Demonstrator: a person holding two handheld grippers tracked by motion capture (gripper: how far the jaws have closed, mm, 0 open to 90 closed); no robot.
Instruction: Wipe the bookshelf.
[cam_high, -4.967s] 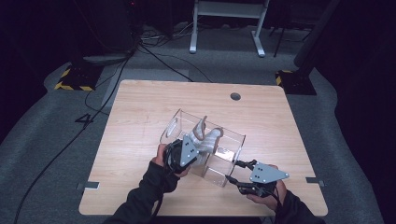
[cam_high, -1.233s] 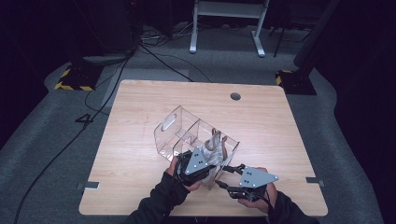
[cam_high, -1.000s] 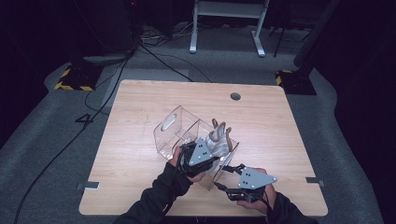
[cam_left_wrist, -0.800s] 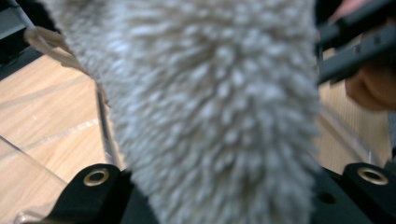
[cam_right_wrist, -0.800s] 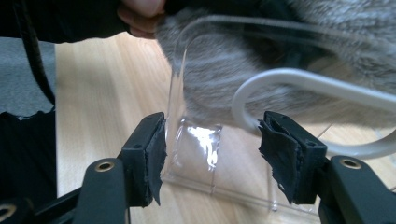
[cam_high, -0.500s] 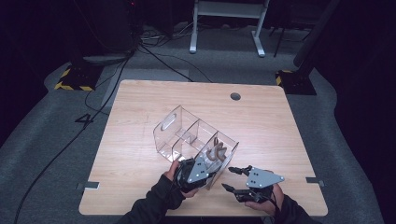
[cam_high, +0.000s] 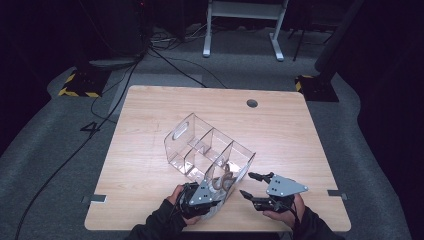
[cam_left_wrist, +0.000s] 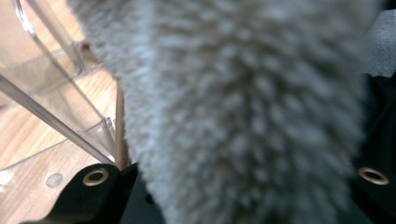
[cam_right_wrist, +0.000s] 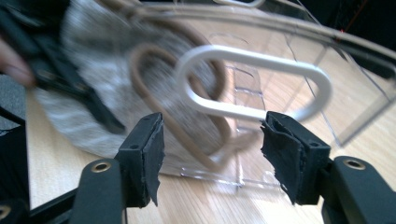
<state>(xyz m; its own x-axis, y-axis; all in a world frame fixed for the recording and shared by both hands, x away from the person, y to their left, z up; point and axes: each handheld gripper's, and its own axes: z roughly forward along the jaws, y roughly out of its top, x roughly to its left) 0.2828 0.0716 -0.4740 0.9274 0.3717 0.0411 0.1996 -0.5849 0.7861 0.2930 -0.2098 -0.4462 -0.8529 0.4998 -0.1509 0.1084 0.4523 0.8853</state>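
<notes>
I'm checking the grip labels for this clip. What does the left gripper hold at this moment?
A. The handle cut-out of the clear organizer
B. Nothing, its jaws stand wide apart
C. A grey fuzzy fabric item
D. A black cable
C: the left gripper is shut on the grey fuzzy fabric item, right at the near end of the clear organizer, while the right gripper stands open beside it.

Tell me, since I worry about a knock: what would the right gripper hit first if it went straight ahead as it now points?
Probably the end wall of the clear plastic organizer, near its oval handle slot. The right gripper has open jaws aimed at it, nothing between them. Depth is hard to judge.
</notes>
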